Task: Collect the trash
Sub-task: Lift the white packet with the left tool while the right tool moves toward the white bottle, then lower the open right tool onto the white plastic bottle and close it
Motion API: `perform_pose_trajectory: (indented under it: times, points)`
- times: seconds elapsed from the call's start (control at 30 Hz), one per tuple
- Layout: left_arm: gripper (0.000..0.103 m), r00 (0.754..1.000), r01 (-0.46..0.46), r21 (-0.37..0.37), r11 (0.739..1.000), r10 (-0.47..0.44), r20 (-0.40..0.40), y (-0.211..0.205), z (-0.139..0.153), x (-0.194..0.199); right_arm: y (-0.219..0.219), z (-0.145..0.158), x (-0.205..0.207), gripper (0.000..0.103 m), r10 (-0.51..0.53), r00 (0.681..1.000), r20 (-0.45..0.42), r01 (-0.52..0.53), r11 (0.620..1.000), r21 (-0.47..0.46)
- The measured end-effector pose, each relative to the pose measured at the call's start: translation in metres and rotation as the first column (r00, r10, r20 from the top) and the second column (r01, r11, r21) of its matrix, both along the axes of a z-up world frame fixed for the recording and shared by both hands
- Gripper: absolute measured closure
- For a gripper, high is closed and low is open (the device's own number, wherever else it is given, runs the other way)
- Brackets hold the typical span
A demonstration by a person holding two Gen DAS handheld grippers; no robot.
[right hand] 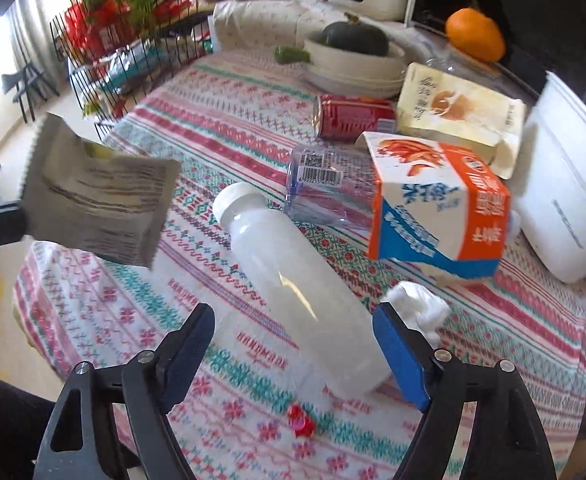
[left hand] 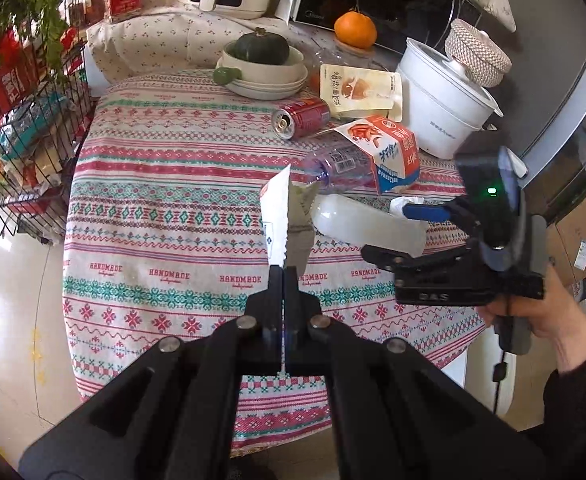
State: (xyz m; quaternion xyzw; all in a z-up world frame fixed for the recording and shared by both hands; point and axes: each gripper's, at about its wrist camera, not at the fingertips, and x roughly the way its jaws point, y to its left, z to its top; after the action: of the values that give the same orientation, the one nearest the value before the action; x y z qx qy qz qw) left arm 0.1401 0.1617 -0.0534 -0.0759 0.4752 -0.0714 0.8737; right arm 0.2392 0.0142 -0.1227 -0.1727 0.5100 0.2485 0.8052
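Observation:
My left gripper (left hand: 284,270) is shut on a torn snack wrapper (left hand: 279,216), held above the patterned tablecloth (left hand: 165,184); the wrapper also shows in the right wrist view (right hand: 97,196) at the left. My right gripper (right hand: 293,344) is open, its jaws on either side of a frosted white plastic bottle (right hand: 293,280) that lies on the table; in the left wrist view the bottle (left hand: 369,224) lies by the right gripper (left hand: 397,236). A milk carton (right hand: 441,200), a crushed clear bottle (right hand: 329,184), a red can (right hand: 353,116), a beige pouch (right hand: 461,112) and a white tissue (right hand: 417,304) lie beyond.
A white cooker pot (right hand: 565,184) stands at the right. Stacked bowls with a green squash (right hand: 353,52) and an orange (right hand: 475,34) sit at the back. A wire rack (left hand: 21,120) of goods stands left of the table. A small red scrap (right hand: 300,426) lies near the front.

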Motion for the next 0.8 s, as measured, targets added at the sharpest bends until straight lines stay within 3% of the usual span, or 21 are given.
perform_pose_trajectory:
  times: [0.23, 0.3, 0.33, 0.43, 0.8]
  points:
    - [0.103, 1.000, -0.029, -0.008, 1.000, 0.029, -0.010, 0.009, -0.003, 0.003, 0.027, -0.027, 0.016, 0.022, 0.034, 0.999, -0.017, -0.035, 0.993, -0.109]
    - [0.103, 0.999, -0.041, -0.010, 0.999, 0.041, -0.008, 0.012, -0.003, 0.003, 0.032, -0.034, 0.017, 0.036, 0.022, 1.000, -0.005, -0.022, 0.985, -0.173]
    - [0.103, 0.999, -0.046, -0.012, 0.999, 0.046, -0.008, 0.012, -0.003, 0.003, 0.031, -0.036, 0.017, 0.037, 0.020, 1.000, -0.003, -0.021, 0.982, -0.185]
    - [0.103, 0.999, -0.052, -0.010, 0.999, 0.052, -0.003, 0.013, -0.002, 0.002, 0.028, -0.032, 0.012, 0.045, 0.010, 1.000, -0.011, -0.012, 0.988, -0.155]
    - [0.103, 0.999, -0.030, -0.035, 0.999, 0.031, 0.024, 0.005, 0.004, -0.010, -0.014, 0.017, -0.031, 0.052, -0.100, 0.994, -0.054, 0.102, 0.994, 0.043]
